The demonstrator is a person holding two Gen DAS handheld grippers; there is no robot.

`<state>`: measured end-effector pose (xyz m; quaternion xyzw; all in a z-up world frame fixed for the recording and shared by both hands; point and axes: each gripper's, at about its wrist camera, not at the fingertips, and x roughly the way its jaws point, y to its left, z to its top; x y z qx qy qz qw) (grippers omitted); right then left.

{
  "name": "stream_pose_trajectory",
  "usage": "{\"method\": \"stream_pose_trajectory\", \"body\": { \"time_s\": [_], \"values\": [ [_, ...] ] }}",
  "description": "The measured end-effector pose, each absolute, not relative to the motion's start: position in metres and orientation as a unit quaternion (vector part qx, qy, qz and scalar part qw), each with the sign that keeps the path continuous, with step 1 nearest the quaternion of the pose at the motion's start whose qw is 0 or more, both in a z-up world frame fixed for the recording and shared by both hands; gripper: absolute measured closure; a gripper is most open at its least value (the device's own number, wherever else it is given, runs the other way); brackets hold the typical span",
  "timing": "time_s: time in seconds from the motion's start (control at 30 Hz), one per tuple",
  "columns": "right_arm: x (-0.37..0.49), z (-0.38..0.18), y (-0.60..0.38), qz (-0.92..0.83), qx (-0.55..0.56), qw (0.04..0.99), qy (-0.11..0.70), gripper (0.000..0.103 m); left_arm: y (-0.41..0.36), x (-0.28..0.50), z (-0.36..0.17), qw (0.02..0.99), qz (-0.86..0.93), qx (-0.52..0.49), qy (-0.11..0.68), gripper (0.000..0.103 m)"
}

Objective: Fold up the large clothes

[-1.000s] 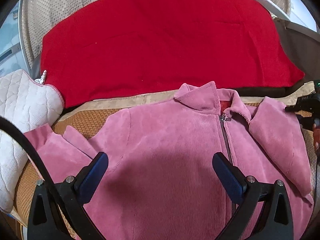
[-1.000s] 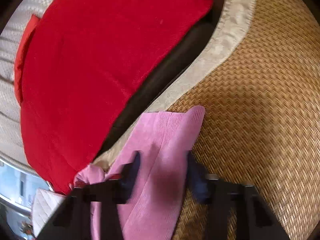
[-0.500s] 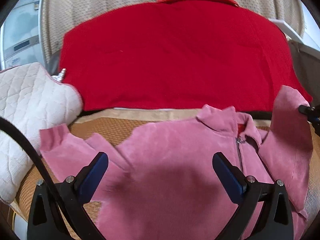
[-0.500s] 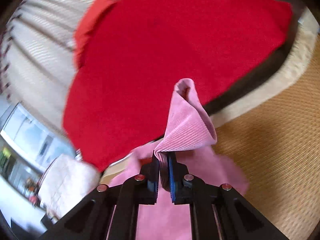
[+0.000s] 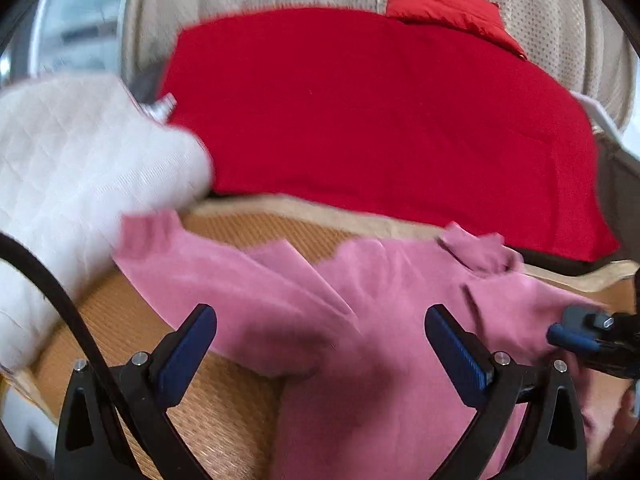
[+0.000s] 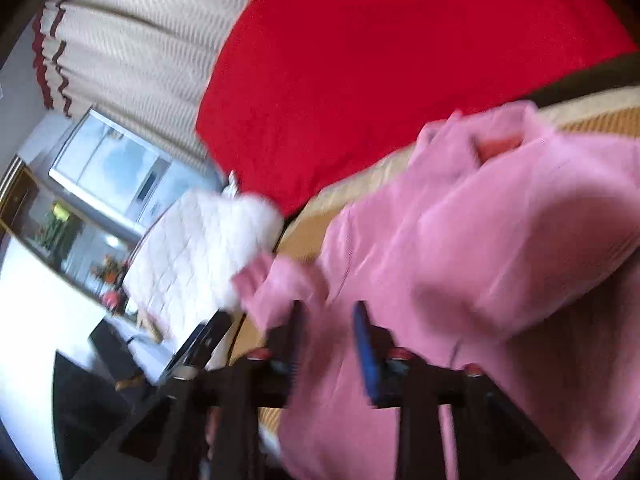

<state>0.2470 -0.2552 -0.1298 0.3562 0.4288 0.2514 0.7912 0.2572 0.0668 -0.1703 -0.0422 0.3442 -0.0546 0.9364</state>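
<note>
Pink ribbed jacket [image 5: 400,320], red blanket [image 5: 380,112], white quilted cushion [image 5: 80,160], tan woven mat [image 5: 224,412].

No legible text, label, brand, number or sign appeared in either wrist view; both frames were motion-blurred.
</note>
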Motion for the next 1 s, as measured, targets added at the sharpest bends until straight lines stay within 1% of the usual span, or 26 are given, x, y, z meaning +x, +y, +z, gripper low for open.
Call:
{"method": "stream_pose_trajectory", "body": {
  "time_s": [0.03,0.07,0.1,0.17,0.23,0.33,0.4,0.47,0.63,0.67,0.7,0.73,0.8,0.87,0.93,0.97,1.0],
  "values": [
    [0.241,-0.129,-0.258,0.256,0.359,0.792,0.423,0.036,0.069,0.257,-0.173,0.93,-0.072,-0.061,0.356,0.0],
    [0.234,-0.13,-0.261,0.253,0.362,0.798,0.41,0.017,0.071,0.258,-0.175,0.925,-0.088,-0.078,0.363,0.0],
    [0.209,-0.114,-0.273,0.235,0.364,0.821,0.371,0.015,0.07,0.257,-0.177,0.919,-0.105,-0.095,0.367,0.0],
    [0.188,-0.103,-0.295,0.199,0.361,0.848,0.332,0.015,0.061,0.258,-0.18,0.906,-0.146,-0.121,0.378,0.0],
    [0.177,-0.097,-0.324,0.14,0.354,0.865,0.326,0.017,0.043,0.261,-0.184,0.894,-0.187,-0.131,0.385,0.0],
    [0.164,-0.104,-0.368,0.075,0.362,0.868,0.332,0.037,0.003,0.262,-0.191,0.89,-0.21,-0.099,0.393,0.0],
    [0.163,-0.124,-0.394,0.041,0.394,0.849,0.349,0.042,-0.025,0.266,-0.198,0.882,-0.234,-0.08,0.402,0.0],
    [0.161,-0.136,-0.41,0.025,0.411,0.837,0.359,0.054,-0.051,0.271,-0.203,0.876,-0.252,-0.067,0.405,0.0],
    [0.164,-0.17,-0.437,-0.001,0.44,0.81,0.388,0.057,-0.088,0.29,-0.222,0.86,-0.27,-0.066,0.427,0.002],
    [0.164,-0.174,-0.44,-0.002,0.445,0.807,0.389,0.057,-0.089,0.293,-0.225,0.861,-0.267,-0.067,0.427,0.008],
    [0.161,-0.179,-0.446,0.0,0.453,0.803,0.387,0.057,-0.091,0.298,-0.23,0.859,-0.27,-0.072,0.43,0.022],
    [0.161,-0.181,-0.447,0.004,0.458,0.8,0.387,0.057,-0.093,0.303,-0.237,0.85,-0.28,-0.08,0.439,0.029],
    [0.159,-0.183,-0.452,0.009,0.464,0.798,0.386,0.057,-0.094,0.312,-0.248,0.831,-0.291,-0.094,0.464,0.053],
    [0.158,-0.185,-0.453,0.01,0.466,0.798,0.381,0.057,-0.096,0.318,-0.257,0.822,-0.285,-0.103,0.482,0.061],
    [0.158,-0.187,-0.448,0.014,0.471,0.794,0.384,0.057,-0.093,0.318,-0.259,0.82,-0.284,-0.112,0.484,0.061],
    [0.159,-0.188,-0.447,0.015,0.472,0.794,0.384,0.057,-0.094,0.319,-0.258,0.82,-0.282,-0.113,0.485,0.055],
    [0.16,-0.188,-0.446,0.016,0.47,0.794,0.385,0.057,-0.094,0.32,-0.258,0.818,-0.284,-0.117,0.487,0.046]
  ]
}}
